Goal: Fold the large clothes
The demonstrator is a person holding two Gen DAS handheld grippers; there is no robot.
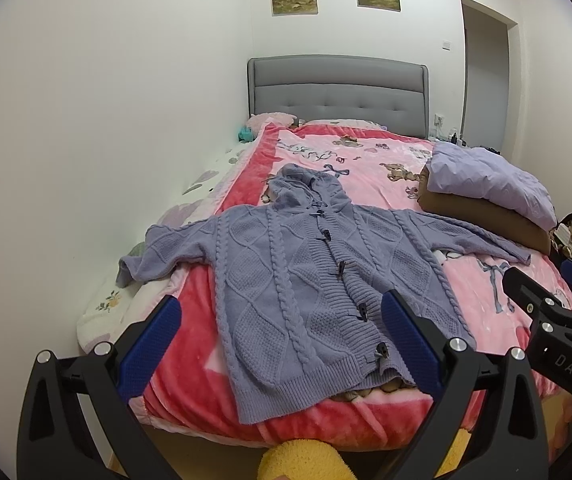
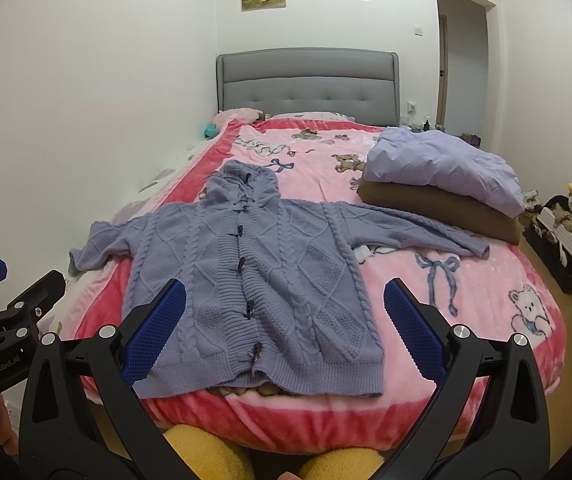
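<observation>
Garment: a lavender cable-knit hooded cardigan lies flat and face up on the bed, ahead of both sets of jaws, hood pointing away and hem nearest.
Spread: both sleeves are laid out sideways and the toggle front is fastened, probably so that each side can be folded inward cleanly.
Left gripper: jaws spread wide, holding nothing; the left half of the hem and the toggle row sit between the two blue pads in the left wrist view.
Right gripper: jaws spread wide, empty; the hem and lower body lie between the pads in the right wrist view.
Height: both grippers appear to hover short of the foot of the bed, not touching fabric; the fisheye view makes the true gap hard to judge.
Left sleeve: beyond and to the left of the left jaws, its cuff drooping off the pink blanket toward the wall side.
Right sleeve: beyond and to the right of the right jaws, its cuff ending just beside a stack of folded bedding.
Stage: folding not yet begun, judged from the flat layout.
Next move: likely a pinch on a sleeve or a hem corner.
Risk: loose knit may stretch or snag; the right cuff may catch the nearby stack.
</observation>
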